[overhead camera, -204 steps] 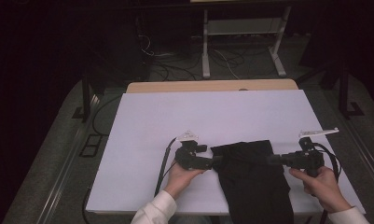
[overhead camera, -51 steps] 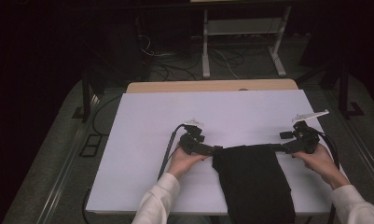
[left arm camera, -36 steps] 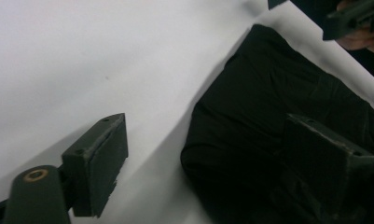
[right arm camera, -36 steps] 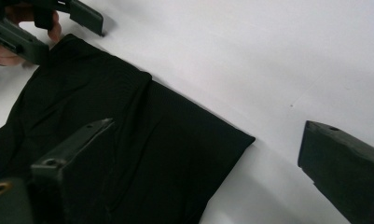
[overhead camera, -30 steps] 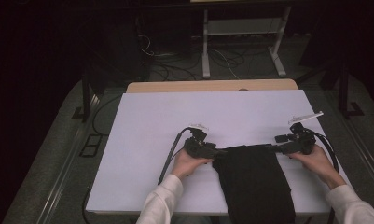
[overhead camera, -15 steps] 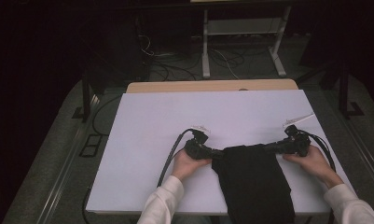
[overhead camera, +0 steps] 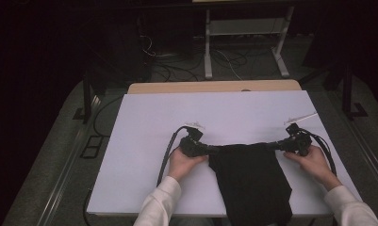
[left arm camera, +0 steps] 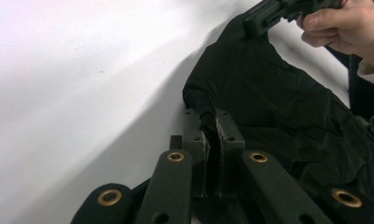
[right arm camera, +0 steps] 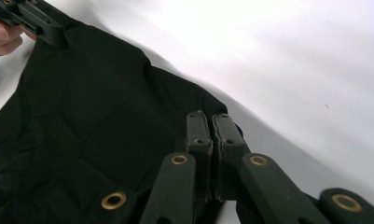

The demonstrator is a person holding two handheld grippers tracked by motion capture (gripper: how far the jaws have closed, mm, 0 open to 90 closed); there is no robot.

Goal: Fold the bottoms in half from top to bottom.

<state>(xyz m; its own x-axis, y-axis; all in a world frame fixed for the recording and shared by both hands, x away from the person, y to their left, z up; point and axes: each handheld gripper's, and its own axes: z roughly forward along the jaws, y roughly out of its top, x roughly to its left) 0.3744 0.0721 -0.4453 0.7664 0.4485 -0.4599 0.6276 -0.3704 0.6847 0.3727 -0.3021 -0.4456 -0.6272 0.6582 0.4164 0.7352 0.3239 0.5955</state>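
Now clamped: left gripper [overhead camera: 206, 149] and right gripper [overhead camera: 276, 145], jaws just closed on the two far corners of the black garment [overhead camera: 250, 181] at lower centre of the white tabletop [overhead camera: 144, 141], hence probably ready for lifting or spreading.

Black cloth [overhead camera: 252, 181]: plain, no pattern. Worktop [overhead camera: 144, 136] under cloth: white cover, light wood strip at far edge. Left hand-held gripper [overhead camera: 210, 149] and right hand-held gripper [overhead camera: 275, 145], at cloth's two top corners: black, brass-coloured rivets on jaws. Sleeves [overhead camera: 159, 202] near cloth: white. Floor beyond worktop: dark grey.
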